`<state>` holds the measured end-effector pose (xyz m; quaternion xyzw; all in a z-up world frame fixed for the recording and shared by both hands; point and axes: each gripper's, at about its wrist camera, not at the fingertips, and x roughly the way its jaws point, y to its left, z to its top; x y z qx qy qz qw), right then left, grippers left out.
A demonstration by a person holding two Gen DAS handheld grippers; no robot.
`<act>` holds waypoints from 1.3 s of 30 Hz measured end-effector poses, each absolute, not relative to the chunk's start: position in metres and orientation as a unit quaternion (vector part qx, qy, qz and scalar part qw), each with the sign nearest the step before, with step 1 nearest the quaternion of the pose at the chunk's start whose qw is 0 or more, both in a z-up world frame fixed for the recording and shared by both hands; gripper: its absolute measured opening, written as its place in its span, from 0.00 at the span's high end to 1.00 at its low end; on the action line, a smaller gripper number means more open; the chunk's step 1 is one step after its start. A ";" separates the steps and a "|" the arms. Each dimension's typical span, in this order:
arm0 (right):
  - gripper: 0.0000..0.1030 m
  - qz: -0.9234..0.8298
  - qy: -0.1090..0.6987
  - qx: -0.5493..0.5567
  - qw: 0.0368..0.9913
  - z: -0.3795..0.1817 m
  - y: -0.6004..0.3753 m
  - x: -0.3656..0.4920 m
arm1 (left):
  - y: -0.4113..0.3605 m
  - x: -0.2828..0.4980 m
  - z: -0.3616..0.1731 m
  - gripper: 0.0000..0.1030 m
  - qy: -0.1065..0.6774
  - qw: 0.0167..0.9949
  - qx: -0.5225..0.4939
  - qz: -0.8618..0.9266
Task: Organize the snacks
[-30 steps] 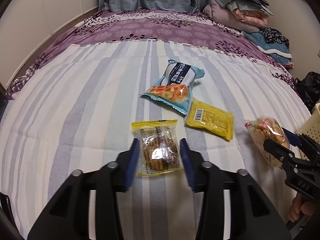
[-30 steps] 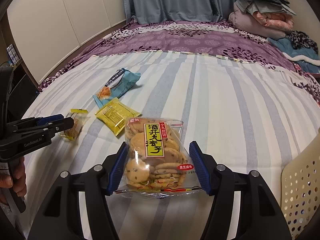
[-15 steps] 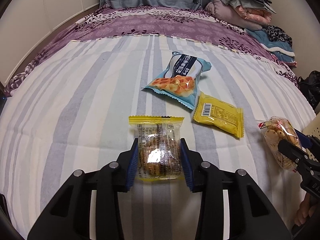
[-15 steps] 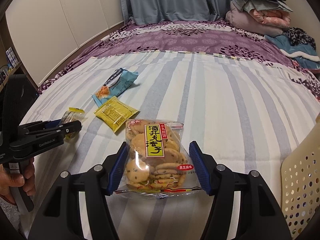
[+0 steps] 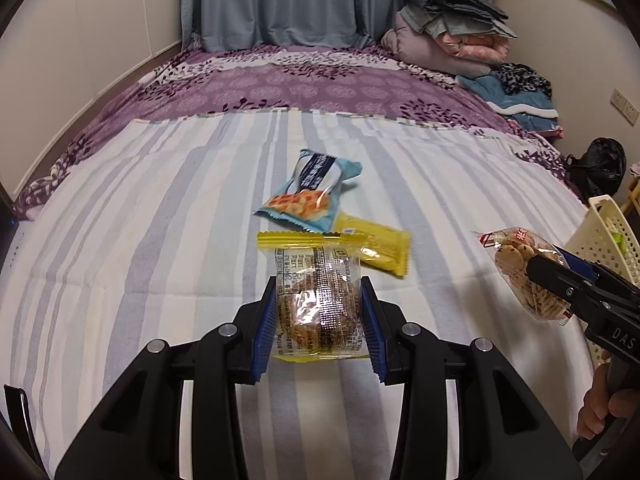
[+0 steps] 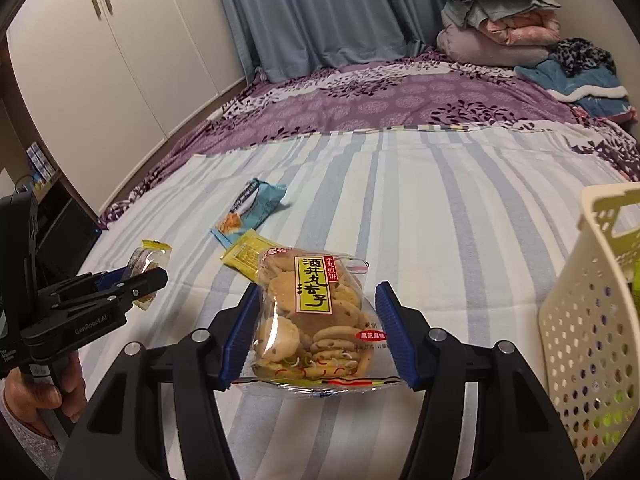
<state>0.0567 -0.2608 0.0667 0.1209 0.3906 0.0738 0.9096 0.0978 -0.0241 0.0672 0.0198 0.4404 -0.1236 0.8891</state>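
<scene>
In the left wrist view, the left gripper [image 5: 320,320] fills the lower centre of the frame, its blue pads [image 5: 266,330] pressed against both sides of a small clear packet with yellow ends [image 5: 318,300], which stands between them, lifted off the striped bedsheet [image 5: 140,240]. Just above it in the frame, a blue snack bag [image 5: 308,196] and a flat yellow packet [image 5: 384,250] lie on the sheet, the blue bag overlapping the yellow one's upper corner. At the right edge, the right gripper [image 5: 548,276] holds a clear bag of cookies [image 5: 520,268] near a cream plastic basket [image 5: 608,232]. In the right wrist view, that gripper [image 6: 316,332] sits at lower centre, fairly wide apart with the cookie bag [image 6: 312,312] held between its blue pads [image 6: 394,336], clear of the sheet [image 6: 440,220]. The perforated basket [image 6: 592,320] rises at the right edge, just beside the gripper. At the left edge, the left gripper [image 6: 136,284] grips the small packet [image 6: 144,264]. The blue bag [image 6: 252,208] and yellow packet [image 6: 244,254] lie above and left of the cookies in the frame.
</scene>
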 end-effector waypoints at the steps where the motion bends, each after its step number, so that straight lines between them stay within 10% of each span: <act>1: 0.43 0.073 0.385 0.126 0.911 0.071 -0.264 0.052 | -0.027 0.095 0.071 0.61 0.437 0.890 0.021 -0.127; 39: 0.43 -0.168 0.304 0.185 0.919 0.112 -0.458 -0.136 | -0.138 0.029 0.133 0.61 0.383 0.884 0.088 -0.254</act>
